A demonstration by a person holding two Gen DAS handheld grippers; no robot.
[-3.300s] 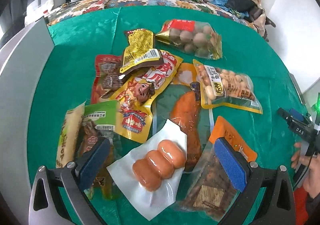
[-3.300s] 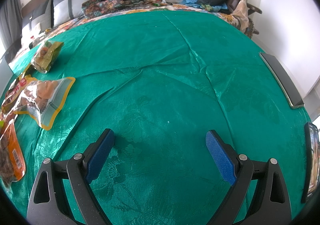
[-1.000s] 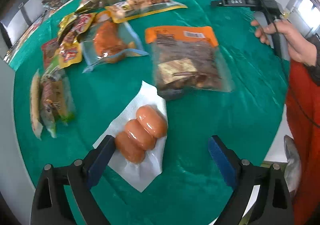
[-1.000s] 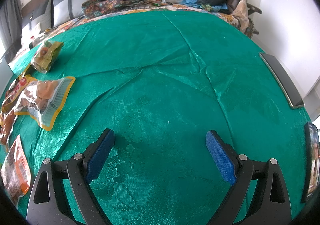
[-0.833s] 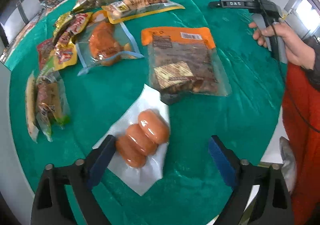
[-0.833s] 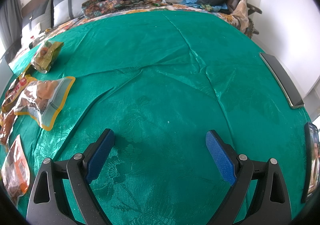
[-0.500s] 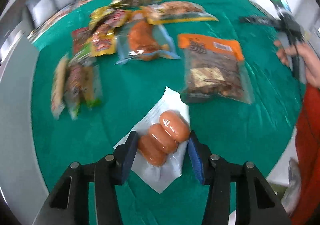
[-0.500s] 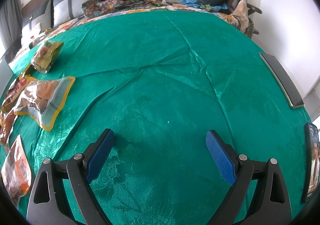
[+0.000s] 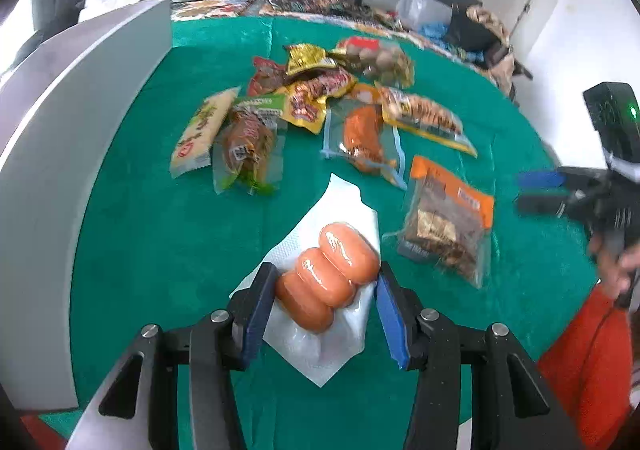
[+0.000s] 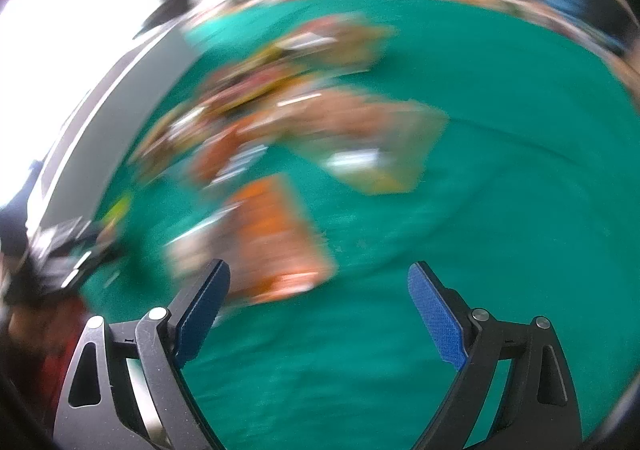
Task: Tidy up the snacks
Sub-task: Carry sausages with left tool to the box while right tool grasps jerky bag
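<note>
Your left gripper (image 9: 322,308) clamps one clear vacuum pouch (image 9: 320,306) containing three sausages. Your right gripper (image 10: 318,314), jaws wide but closing, holds nothing above the green tablecloth (image 10: 500,210).

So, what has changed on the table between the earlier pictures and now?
The left tool has closed on the sausage pack, which earlier lay free between its open jaws. The right tool has swung toward the snacks, empty, jaws closing slightly. The other packets, like the orange-topped bag, stayed put.
</note>
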